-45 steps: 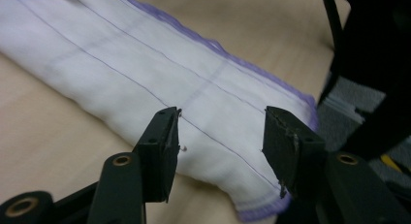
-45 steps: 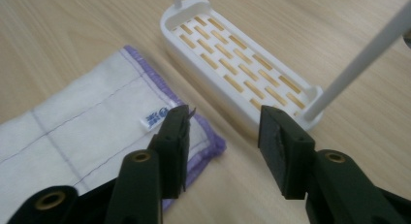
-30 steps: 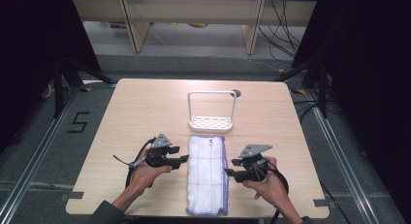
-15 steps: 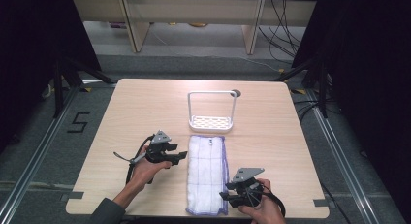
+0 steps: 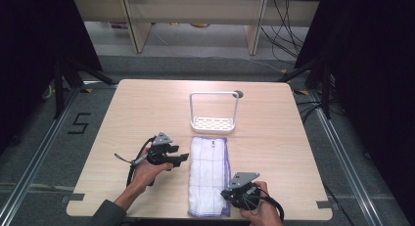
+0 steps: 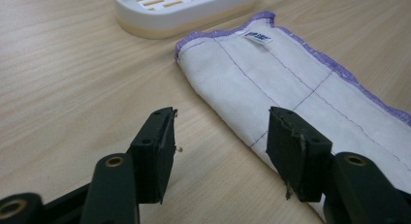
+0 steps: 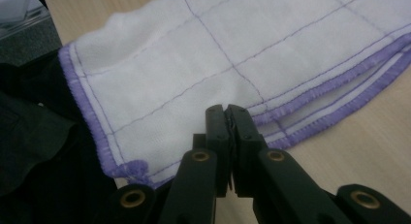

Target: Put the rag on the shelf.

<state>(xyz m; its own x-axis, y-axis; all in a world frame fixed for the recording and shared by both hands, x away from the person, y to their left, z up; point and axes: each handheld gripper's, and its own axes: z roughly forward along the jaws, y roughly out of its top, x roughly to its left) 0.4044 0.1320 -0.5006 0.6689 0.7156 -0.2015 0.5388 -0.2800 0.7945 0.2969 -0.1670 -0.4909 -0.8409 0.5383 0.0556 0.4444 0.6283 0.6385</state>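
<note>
R gripper (image 5: 229, 194) moved nearer, jaws just closed, pinching the white purple-edged folded cloth's (image 5: 209, 174) near-right edge; L gripper (image 5: 182, 158) spread, unmoved. Tag unreadable.

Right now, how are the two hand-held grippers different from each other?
The left hand-held gripper has its jaws wide apart with nothing between them; the right hand-held gripper has just closed, its jaws pressed together at the cloth's purple-stitched edge. The left one sits beside the cloth's long side, over bare table; the right one is at the cloth's near corner. Both have black jaws and are held by hand.
</note>
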